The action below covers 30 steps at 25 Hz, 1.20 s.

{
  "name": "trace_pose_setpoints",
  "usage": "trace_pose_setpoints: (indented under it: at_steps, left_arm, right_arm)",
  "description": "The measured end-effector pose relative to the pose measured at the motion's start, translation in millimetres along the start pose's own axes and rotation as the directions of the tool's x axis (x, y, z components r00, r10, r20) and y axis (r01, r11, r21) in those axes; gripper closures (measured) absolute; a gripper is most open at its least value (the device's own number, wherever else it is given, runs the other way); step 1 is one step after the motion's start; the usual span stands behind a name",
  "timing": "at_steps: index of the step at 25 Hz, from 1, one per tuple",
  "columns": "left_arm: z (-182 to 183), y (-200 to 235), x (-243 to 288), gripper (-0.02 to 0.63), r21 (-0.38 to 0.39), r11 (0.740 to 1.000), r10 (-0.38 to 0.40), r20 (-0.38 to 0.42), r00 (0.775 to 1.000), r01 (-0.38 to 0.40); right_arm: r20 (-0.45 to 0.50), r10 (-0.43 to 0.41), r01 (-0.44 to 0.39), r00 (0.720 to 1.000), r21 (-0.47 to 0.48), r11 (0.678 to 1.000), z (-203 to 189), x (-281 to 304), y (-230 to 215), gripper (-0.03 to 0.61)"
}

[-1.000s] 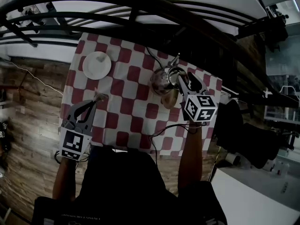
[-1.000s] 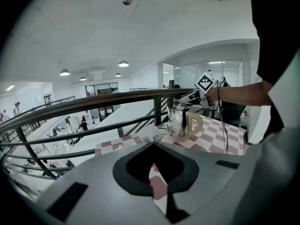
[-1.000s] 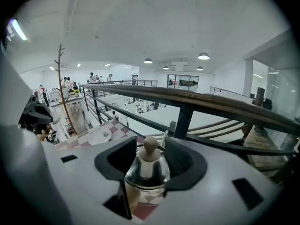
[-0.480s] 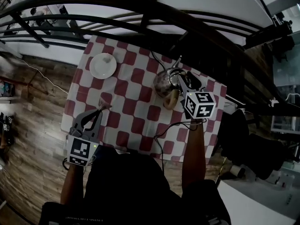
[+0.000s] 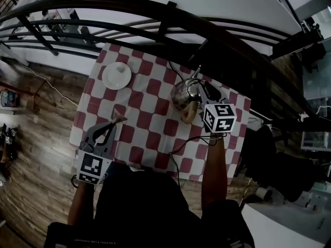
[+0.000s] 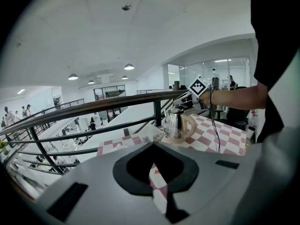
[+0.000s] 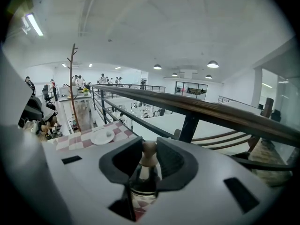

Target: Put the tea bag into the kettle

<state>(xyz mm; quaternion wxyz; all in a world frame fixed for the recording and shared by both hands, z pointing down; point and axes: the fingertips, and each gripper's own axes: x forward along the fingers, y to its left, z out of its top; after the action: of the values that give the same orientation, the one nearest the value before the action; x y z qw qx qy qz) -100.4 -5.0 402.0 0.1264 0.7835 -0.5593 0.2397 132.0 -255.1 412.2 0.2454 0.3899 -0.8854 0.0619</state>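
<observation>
A steel kettle (image 5: 182,94) with a tan handle stands right of centre on the red-and-white checked table (image 5: 150,123). My right gripper (image 5: 199,89) reaches over its top. In the right gripper view its jaws have just been closing and now press on the lid's tan knob (image 7: 149,149). My left gripper (image 5: 117,122) hovers over the table's near left part, shut on a small pale tea bag (image 5: 120,119). The tea bag (image 6: 149,134) shows at its closed tips in the left gripper view. There the kettle (image 6: 176,123) stands ahead to the right, well apart.
A white plate (image 5: 116,75) sits at the table's far left, also seen as the plate (image 7: 102,136) in the right gripper view. A dark railing (image 5: 155,14) runs just beyond the table's far edge. A black cable (image 5: 178,146) trails across the cloth near the right arm.
The left gripper has drawn a little away from the plate, still with the tea bag at its tips. The right gripper has stayed at the kettle's top.
</observation>
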Motion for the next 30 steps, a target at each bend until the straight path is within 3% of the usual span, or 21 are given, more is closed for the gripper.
trace_pose_setpoints:
  at_steps: [18,30]
  left_arm:
    - [34.3,-38.7,29.1,0.611,0.087,0.993,-0.088,0.03,0.996,0.085]
    - [76.9,-84.1,86.8,0.611,0.186,0.963,-0.209,0.068,0.976,0.193]
  right_arm:
    - [0.157,-0.052,0.052,0.986,0.003,0.999,18.4,-69.6,-16.7,0.476]
    - [0.219,-0.126,0.119,0.968,0.045,0.992,9.3,-141.1,-29.7,0.476]
